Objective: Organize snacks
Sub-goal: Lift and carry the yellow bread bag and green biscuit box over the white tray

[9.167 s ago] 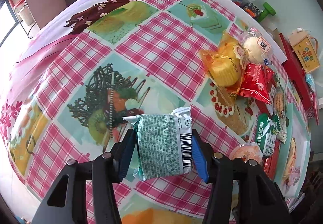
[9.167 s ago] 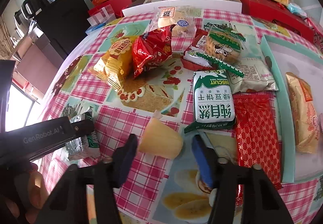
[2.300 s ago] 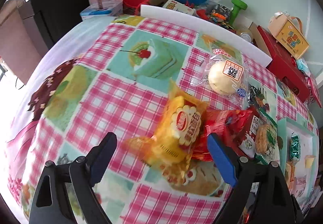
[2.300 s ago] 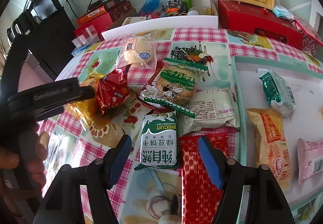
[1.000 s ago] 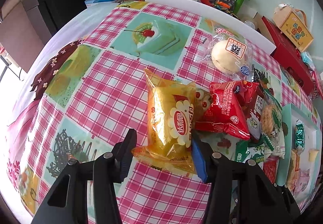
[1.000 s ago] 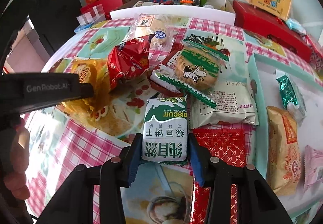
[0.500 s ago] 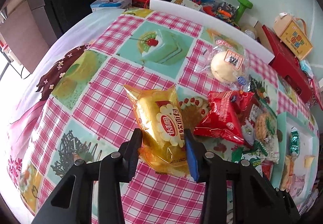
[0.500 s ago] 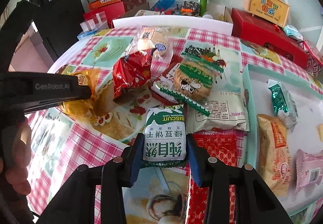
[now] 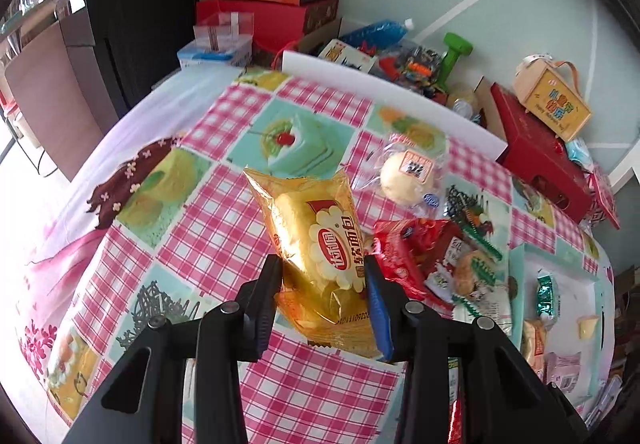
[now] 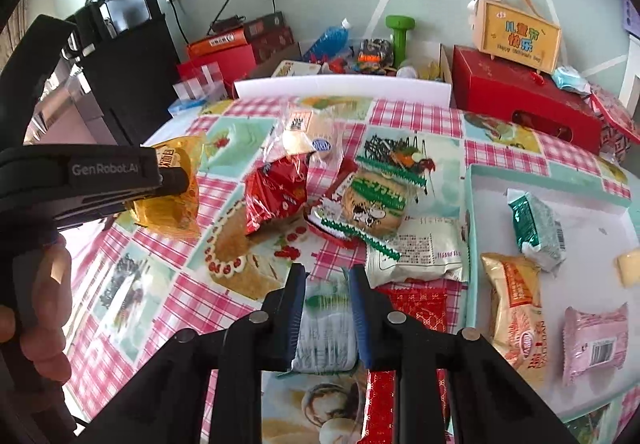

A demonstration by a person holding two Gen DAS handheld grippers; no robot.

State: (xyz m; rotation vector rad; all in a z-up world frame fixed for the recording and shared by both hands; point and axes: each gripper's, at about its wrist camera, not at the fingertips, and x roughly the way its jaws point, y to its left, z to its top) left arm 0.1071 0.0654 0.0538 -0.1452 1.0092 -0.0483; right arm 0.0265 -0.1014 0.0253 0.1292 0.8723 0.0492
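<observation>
My left gripper is shut on a yellow bread packet and holds it above the checked tablecloth; the same packet shows at the left of the right wrist view. My right gripper is shut on a green and white biscuit packet, lifted off the table and tilted. A white tray at the right holds a green packet, an orange bread packet, a pink packet and a yellow jelly cup.
A red packet, a bun in clear wrap, a green-trimmed cookie packet, a white packet and a red patterned packet lie mid-table. Red boxes and clutter stand behind a white board.
Both grippers have lifted their packets off the table. The yellow bread packet has risen and turned upright. The biscuit packet has tipped back between my right fingers.
</observation>
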